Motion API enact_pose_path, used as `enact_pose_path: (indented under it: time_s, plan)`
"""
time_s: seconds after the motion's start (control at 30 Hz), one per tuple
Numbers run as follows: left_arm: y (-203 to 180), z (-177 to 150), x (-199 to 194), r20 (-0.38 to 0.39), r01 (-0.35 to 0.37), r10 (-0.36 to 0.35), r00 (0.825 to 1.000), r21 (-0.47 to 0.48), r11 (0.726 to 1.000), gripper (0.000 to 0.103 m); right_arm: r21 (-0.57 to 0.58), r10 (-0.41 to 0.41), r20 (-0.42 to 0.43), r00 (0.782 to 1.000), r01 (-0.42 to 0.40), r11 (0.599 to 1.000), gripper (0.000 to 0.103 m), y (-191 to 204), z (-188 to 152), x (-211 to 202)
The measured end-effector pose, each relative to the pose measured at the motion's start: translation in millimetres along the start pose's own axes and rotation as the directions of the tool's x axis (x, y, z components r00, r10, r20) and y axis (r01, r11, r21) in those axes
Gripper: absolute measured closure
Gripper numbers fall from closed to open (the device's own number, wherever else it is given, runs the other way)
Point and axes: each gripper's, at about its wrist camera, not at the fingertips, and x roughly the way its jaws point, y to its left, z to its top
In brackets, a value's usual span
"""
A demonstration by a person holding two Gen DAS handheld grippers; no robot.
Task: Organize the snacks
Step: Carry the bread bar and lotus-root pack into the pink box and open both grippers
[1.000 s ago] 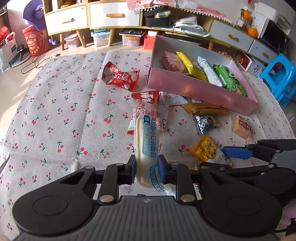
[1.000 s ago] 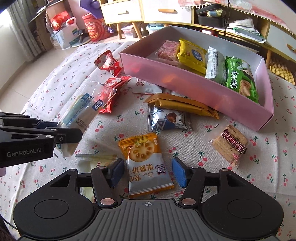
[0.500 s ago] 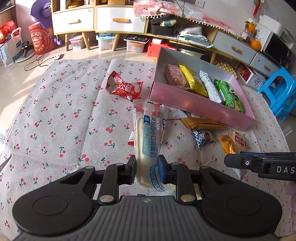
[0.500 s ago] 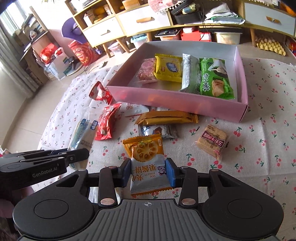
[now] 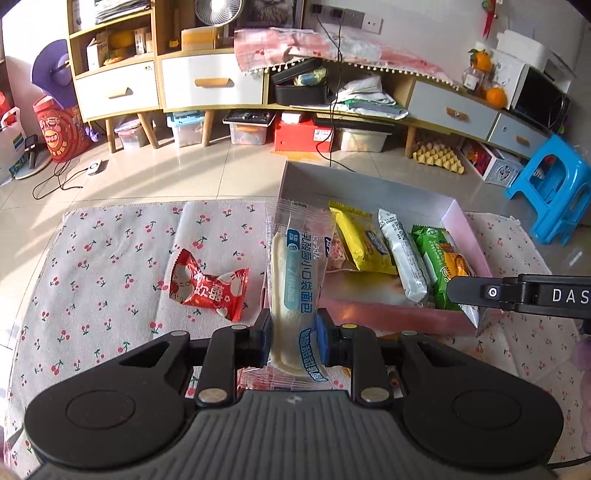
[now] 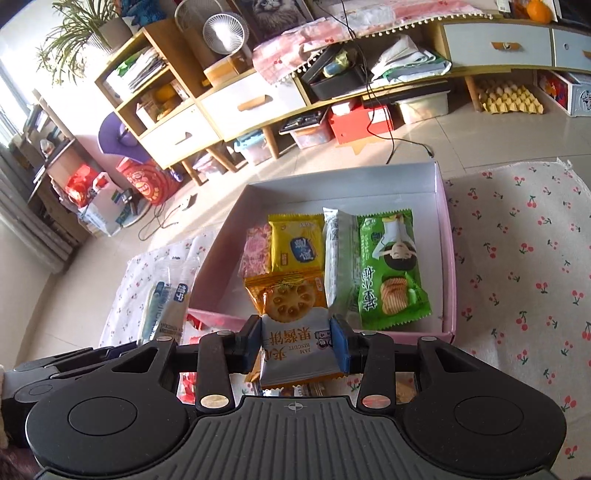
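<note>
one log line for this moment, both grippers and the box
left gripper: shut on bread pack | right gripper: shut on biscuit pack | pink box: four snacks inside

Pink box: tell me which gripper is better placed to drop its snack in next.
Right. The right gripper holds the jam biscuit packet already over the pink box, above its open near-left floor. The left gripper holds the bread packet at the box's left wall.

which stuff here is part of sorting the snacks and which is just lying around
Part of the job:
- pink box with four packets inside
- bread packet in the left gripper
- jam biscuit packet in the right gripper
- red candy packet on the cloth

Just lying about:
- blue stool
- egg tray
- fan
</note>
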Motion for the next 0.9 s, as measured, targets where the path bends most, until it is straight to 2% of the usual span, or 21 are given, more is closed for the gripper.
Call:
enact_pose_path:
  time_s: [0.17, 0.33, 0.5, 0.7, 0.73, 0.77, 0.8, 0.83, 0.9]
  plan:
    - [-3.0, 16.5, 22.0, 0.039, 0.007, -0.007, 0.999, 0.003, 1.000, 0.081, 0.018, 0.032, 0.056, 0.998, -0.033, 0.999, 0.064, -7.2, 9.4, 17.0]
    - [-6.5, 21.7, 40.1, 0.068, 0.005, -0.006, 0.998, 0.014, 1.000, 0.081, 0.047, 0.068, 0.067, 0.995, -0.071, 0.996, 0.064, -16.0, 7.6, 33.4]
    - [-8.8, 22.7, 47.0, 0.108, 0.000, -0.003, 0.994, 0.024, 1.000, 0.081, 0.034, 0.069, 0.072, 0.995, -0.072, 0.997, 0.064, -14.5, 8.6, 43.2]
    - [-10.0, 21.3, 54.1, 0.093, -0.010, 0.008, 0.996, 0.025, 1.000, 0.079, 0.026, 0.069, 0.067, 0.995, -0.071, 0.997, 0.061, -14.6, 5.9, 49.5]
    - [-10.3, 20.5, 52.8, 0.102, -0.019, 0.017, 0.995, 0.025, 0.999, 0.073, 0.026, 0.066, 0.063, 0.996, -0.067, 0.997, 0.059, -14.7, 5.9, 49.7]
    - [-11.1, 19.8, 50.8, 0.114, -0.034, 0.031, 0.993, 0.027, 0.999, 0.059, 0.033, 0.061, 0.056, 0.997, -0.063, 0.997, 0.054, -15.3, 6.5, 49.8]
    - [-11.0, 19.8, 48.4, 0.127, -0.033, 0.029, 0.992, 0.026, 0.999, 0.058, 0.048, 0.057, 0.052, 0.997, -0.059, 0.997, 0.042, -16.4, 7.3, 49.2]
    - [-10.8, 20.4, 46.8, 0.131, -0.027, 0.023, 0.991, 0.025, 0.999, 0.056, 0.063, 0.055, 0.053, 0.997, -0.058, 0.996, 0.037, -18.5, 7.9, 47.9]
    - [-11.6, 21.8, 43.6, 0.133, -0.028, 0.024, 0.991, 0.032, 0.999, 0.053, 0.084, 0.069, 0.057, 0.996, -0.074, 0.994, 0.036, -22.4, 8.9, 44.5]
